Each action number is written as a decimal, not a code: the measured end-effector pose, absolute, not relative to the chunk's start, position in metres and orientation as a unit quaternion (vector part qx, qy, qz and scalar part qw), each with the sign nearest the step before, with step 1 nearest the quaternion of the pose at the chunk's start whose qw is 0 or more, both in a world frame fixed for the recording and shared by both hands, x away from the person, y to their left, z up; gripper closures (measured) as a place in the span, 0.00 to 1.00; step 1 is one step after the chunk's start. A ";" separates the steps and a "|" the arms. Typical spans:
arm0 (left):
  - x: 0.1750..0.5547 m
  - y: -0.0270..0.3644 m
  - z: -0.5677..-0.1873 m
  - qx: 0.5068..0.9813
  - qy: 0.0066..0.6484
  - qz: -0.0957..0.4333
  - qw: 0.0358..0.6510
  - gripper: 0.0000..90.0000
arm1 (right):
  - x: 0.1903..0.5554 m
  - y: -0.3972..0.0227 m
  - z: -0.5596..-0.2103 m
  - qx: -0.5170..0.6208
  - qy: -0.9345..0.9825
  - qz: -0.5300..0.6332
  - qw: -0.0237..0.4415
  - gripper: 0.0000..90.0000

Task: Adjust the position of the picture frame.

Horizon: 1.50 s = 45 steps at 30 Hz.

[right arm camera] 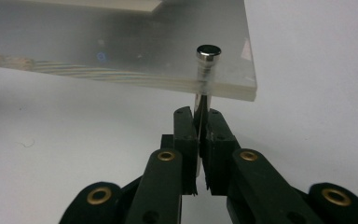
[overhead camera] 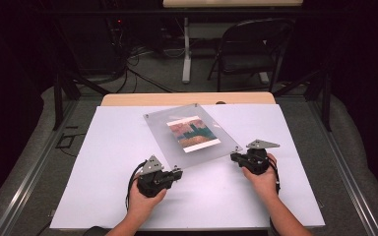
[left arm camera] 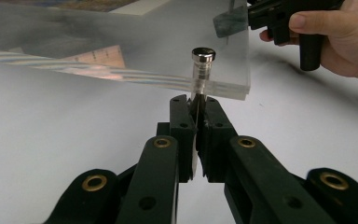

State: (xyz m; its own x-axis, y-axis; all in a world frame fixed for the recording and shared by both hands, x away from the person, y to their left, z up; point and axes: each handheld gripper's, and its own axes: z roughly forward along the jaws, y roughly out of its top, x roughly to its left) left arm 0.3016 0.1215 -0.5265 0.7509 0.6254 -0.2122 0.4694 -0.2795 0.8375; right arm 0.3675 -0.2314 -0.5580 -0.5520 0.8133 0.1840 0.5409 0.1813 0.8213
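A clear acrylic picture frame [overhead camera: 160,129] lies skewed on the white sheet and holds a colourful print [overhead camera: 193,133]. A metal standoff pin passes through each of its near corners. My left gripper [overhead camera: 177,172] is shut on the lower stem of the near-left pin [left arm camera: 203,57], below the panel edge [left arm camera: 121,77]; its jaws [left arm camera: 196,100] pinch the stem. My right gripper [overhead camera: 234,156] is shut on the stem of the near-right pin [right arm camera: 208,52] in the same way, seen up close in the right gripper view [right arm camera: 198,112]. The right hand [left arm camera: 340,37] shows behind the corner.
A white sheet [overhead camera: 118,196] covers the wooden table [overhead camera: 128,100]. Beyond the table, a dark folding chair [overhead camera: 253,49] and another table's white leg [overhead camera: 186,49] stand on the grey floor, with cables [overhead camera: 142,73]. Metal rails run along both sides.
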 end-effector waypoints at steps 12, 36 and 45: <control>0.309 0.140 -0.522 0.786 0.365 0.096 0.491 0.95 | 0.356 -0.223 -0.553 0.438 0.754 0.470 0.136 0.95; 0.332 0.170 -0.526 0.769 0.408 0.119 0.478 0.94 | 0.339 -0.200 -0.548 0.407 0.764 0.487 0.115 0.95; 0.338 0.172 -0.533 0.767 0.420 0.110 0.472 0.94 | 0.340 -0.196 -0.549 0.399 0.771 0.481 0.123 0.95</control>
State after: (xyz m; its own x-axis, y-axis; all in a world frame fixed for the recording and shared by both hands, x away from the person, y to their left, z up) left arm 0.3377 0.1721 -0.5327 0.6228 0.7487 -0.2272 0.5410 -0.2023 0.8164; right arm 0.3399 -0.1958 -0.5485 -0.6509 0.7335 0.1956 0.4974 0.2174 0.8399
